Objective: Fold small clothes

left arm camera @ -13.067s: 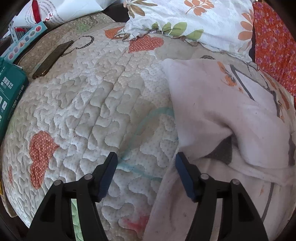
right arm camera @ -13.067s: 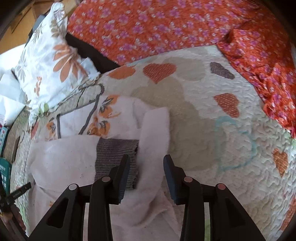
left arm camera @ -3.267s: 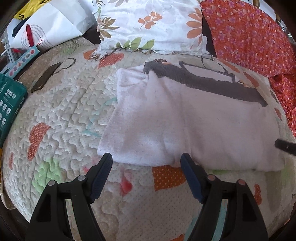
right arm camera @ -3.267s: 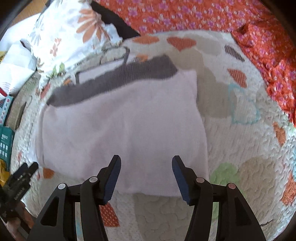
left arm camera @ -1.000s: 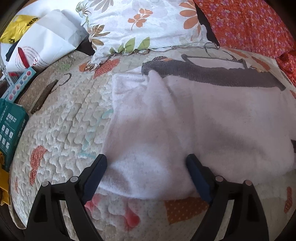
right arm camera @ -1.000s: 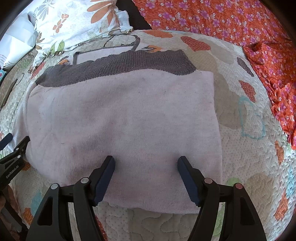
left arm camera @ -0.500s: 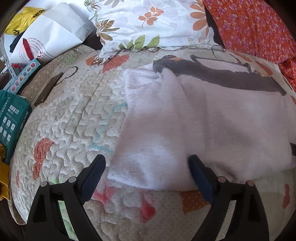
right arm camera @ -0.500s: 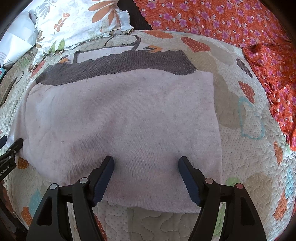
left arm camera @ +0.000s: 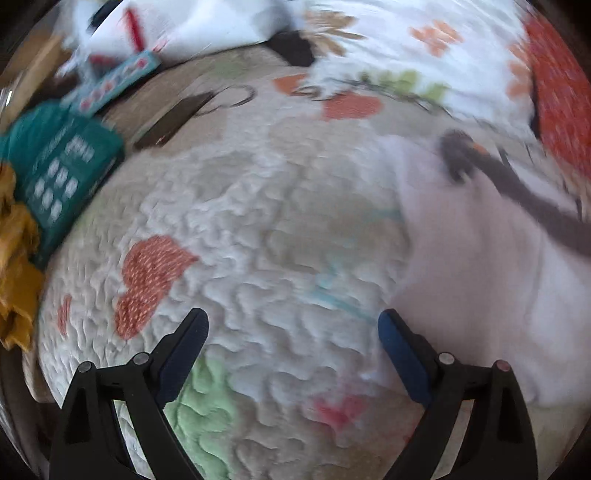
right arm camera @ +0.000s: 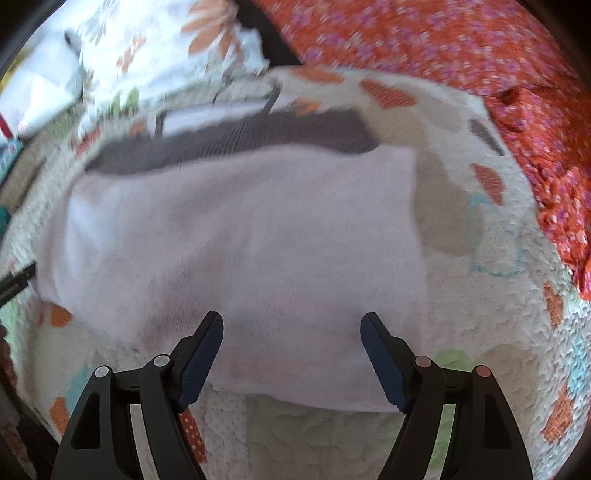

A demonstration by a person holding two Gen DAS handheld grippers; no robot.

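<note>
A folded pale pink garment (right arm camera: pixel 243 236) with a dark grey knit band (right arm camera: pixel 236 142) along its far edge lies flat on the quilted bedspread (right arm camera: pixel 491 332). My right gripper (right arm camera: pixel 291 332) is open and empty, its jaws over the garment's near edge. In the left wrist view the garment (left arm camera: pixel 491 269) lies at the right. My left gripper (left arm camera: pixel 291 328) is open and empty over bare quilt (left arm camera: pixel 258 221), left of the garment's left edge. Both views are motion-blurred.
A floral pillow (left arm camera: pixel 424 55) and orange flowered fabric (right arm camera: pixel 461 55) lie at the back. A teal box (left arm camera: pixel 55 177), a dark phone (left arm camera: pixel 173 120), a white bag (left arm camera: pixel 192 26) and yellow cloth (left arm camera: pixel 14 277) sit at the left.
My left gripper has swung left, off the garment's left corner and over bare quilt. My right gripper has shifted slightly and stays over the near edge. The garment lies as before.
</note>
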